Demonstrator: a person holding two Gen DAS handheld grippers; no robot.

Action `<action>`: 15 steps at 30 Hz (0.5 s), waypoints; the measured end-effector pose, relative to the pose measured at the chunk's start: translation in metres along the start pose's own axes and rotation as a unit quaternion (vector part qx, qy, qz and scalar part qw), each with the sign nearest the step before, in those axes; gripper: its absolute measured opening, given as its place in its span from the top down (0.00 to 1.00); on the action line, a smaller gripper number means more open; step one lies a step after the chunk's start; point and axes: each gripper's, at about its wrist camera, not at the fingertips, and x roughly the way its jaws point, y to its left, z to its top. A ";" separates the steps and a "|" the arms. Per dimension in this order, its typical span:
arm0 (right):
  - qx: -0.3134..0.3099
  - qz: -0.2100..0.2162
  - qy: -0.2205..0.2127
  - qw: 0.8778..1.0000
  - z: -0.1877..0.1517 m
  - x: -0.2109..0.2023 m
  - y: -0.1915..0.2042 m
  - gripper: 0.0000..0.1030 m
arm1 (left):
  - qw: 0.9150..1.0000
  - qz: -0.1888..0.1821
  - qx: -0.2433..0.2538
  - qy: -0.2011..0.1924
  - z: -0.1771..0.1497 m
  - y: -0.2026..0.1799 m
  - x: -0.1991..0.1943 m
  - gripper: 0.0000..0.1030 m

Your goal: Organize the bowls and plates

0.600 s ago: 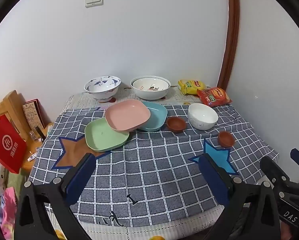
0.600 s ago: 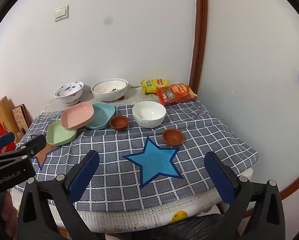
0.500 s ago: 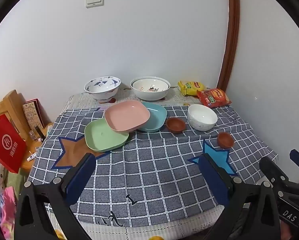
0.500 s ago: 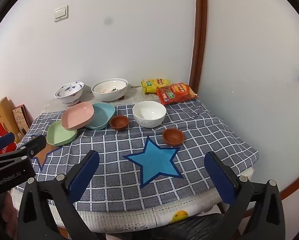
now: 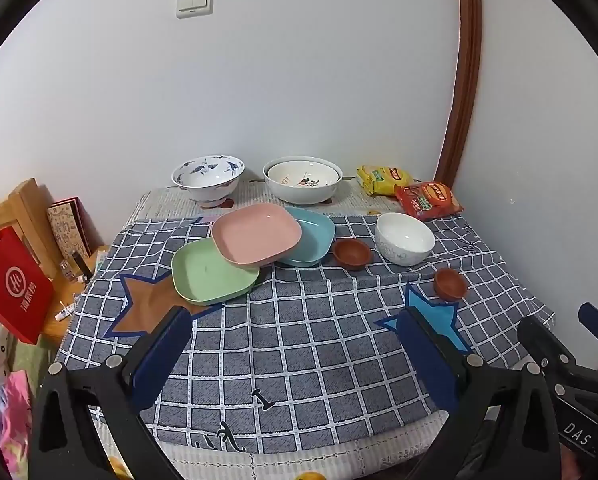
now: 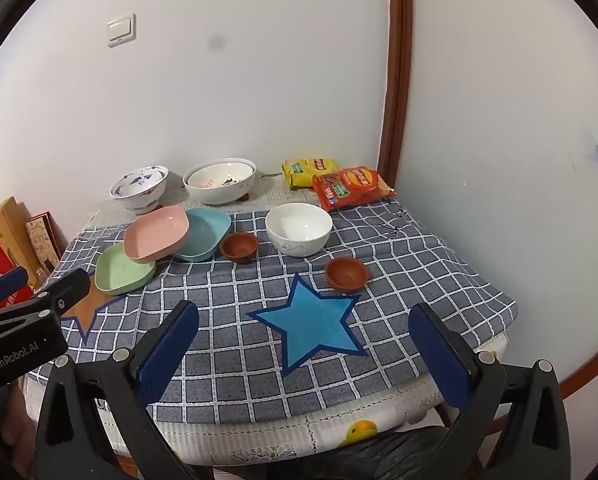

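Observation:
A pink plate (image 5: 256, 234) leans on a green plate (image 5: 213, 274) and a blue plate (image 5: 313, 236) at the table's middle left. Two small brown bowls (image 5: 351, 253) (image 5: 450, 283) and a plain white bowl (image 5: 405, 238) sit to their right. A blue-patterned bowl (image 5: 207, 178) and a large white bowl (image 5: 302, 179) stand at the back. My left gripper (image 5: 295, 354) is open and empty over the near edge. My right gripper (image 6: 303, 354) is open and empty above the blue star (image 6: 309, 320); the nearest brown bowl (image 6: 346, 273) lies just beyond it.
Yellow (image 5: 383, 179) and red (image 5: 427, 200) snack bags lie at the back right corner. A red paper bag (image 5: 13, 284) and a wooden rack (image 5: 27, 216) stand off the table's left side. Walls close the back and right.
Both grippers have shifted very slightly; the table sits a touch lower in the left wrist view. Nothing on the table has moved.

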 end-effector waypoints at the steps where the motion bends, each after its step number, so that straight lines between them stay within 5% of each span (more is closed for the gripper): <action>1: 0.000 -0.001 -0.001 1.000 0.000 -0.001 0.000 0.00 | 1.000 0.000 0.000 0.001 0.000 0.000 0.000 0.00; 15: 0.004 -0.001 -0.004 1.000 0.001 -0.003 -0.003 0.00 | 1.000 -0.001 0.003 -0.004 -0.001 0.001 -0.003 0.00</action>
